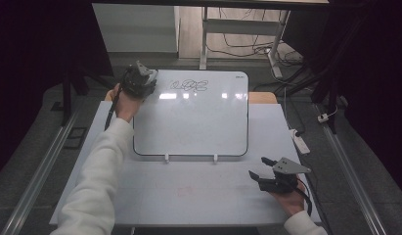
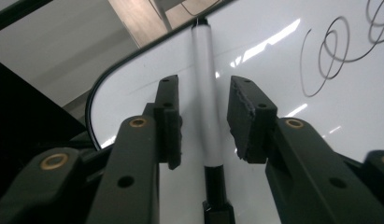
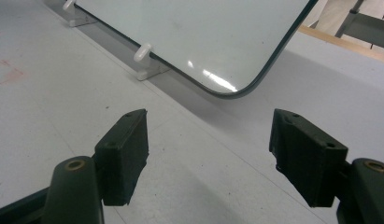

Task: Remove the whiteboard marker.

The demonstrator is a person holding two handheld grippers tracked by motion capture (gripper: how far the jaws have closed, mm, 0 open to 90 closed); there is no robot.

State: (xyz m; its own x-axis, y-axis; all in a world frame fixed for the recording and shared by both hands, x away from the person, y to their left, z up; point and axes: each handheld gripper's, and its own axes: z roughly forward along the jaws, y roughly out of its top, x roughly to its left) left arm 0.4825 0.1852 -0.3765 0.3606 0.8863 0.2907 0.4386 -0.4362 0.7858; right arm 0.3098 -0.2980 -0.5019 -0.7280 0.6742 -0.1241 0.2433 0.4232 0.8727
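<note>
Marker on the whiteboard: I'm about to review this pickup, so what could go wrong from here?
1. The marker lies between the left gripper's pads with a gap on each side; closing off-centre could roll it away across the smooth whiteboard.
2. The scribble sits close by; a dragged pad might smear it.
3. The marker lies near the board's curved corner and could slide off.

The left gripper (image 1: 138, 80) is held over the whiteboard's (image 1: 193, 122) far left corner, near black scribbles (image 1: 189, 85). The right gripper (image 1: 268, 172), jaws apart, is held above the tabletop's (image 1: 189, 191) near right corner.
</note>
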